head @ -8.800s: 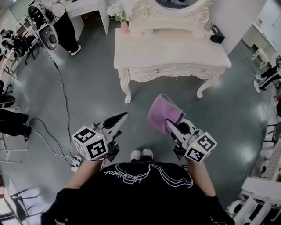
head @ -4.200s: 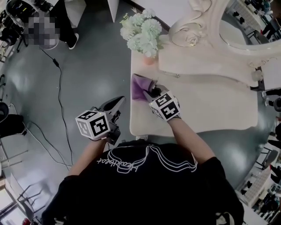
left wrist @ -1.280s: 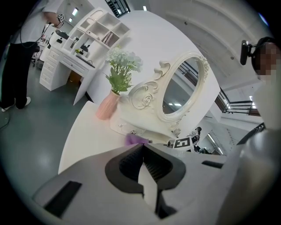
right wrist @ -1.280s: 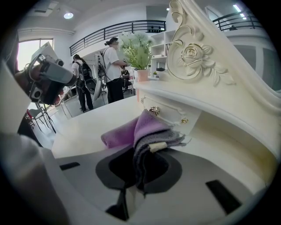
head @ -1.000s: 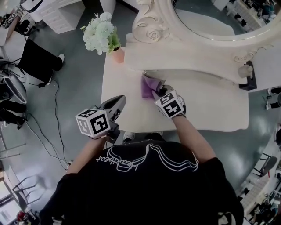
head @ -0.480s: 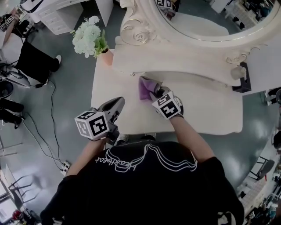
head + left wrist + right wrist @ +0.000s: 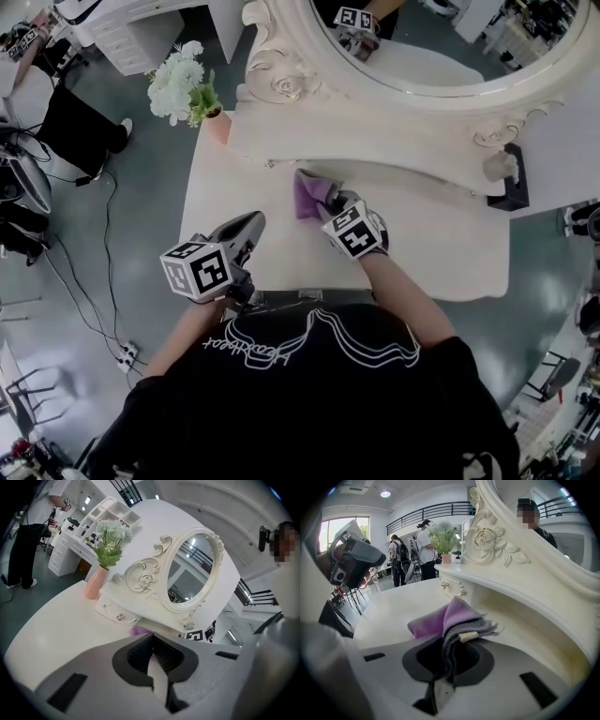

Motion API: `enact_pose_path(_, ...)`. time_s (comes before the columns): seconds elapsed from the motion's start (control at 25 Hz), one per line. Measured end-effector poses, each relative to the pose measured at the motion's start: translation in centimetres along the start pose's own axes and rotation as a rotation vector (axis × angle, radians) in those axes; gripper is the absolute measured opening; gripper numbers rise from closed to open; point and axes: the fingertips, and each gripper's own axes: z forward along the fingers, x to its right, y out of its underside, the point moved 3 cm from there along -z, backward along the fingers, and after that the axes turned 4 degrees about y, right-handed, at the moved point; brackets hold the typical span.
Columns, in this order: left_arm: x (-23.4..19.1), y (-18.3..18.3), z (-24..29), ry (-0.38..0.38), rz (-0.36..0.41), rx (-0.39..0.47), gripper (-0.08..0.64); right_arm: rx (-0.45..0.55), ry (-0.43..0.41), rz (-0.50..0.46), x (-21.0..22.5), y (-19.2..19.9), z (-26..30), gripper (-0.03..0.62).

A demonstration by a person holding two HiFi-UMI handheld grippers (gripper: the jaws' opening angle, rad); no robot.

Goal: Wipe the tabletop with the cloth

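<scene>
1. Purple cloth (image 7: 440,618), showing grey layers at the pinch, is soft and limp. It folds over the jaw tips and lies bunched on the white tabletop (image 7: 431,234), close to the raised drawer base under the mirror (image 7: 441,47).
2. Right gripper (image 7: 330,202) is clamped on a gathered edge of the cloth, with several layers pinched between its jaws. The loose remainder rests on the surface ahead.
3. Left gripper (image 7: 248,225) hovers over the tabletop's near-left part, jaws closed together on nothing.
4. Handling judgement: light, compressible, not fragile. It is likely to drag with some friction and to roll up under a push. The present grip on a bunched fold appears secure; a single-layer edge would probably slip.
5. Risk: the pink vase (image 7: 217,125) of flowers stands at the back-left corner, well apart from the cloth. Sweeps toward it call for care.
</scene>
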Motion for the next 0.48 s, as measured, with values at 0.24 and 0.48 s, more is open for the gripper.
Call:
enact_pose_path(0.24, 0.8, 0.7, 0.8, -0.011, -0.001, 0.023, 0.005, 0.02, -0.004, -0.02, 1.5, 0.6, -0.8, 0.051)
enact_pose_path(0.48, 2.3, 1.2, 1.7, -0.007, -0.004, 0.041, 0.005, 0.022, 0.012, 0.01, 3.4, 2.4, -1.7, 0.051)
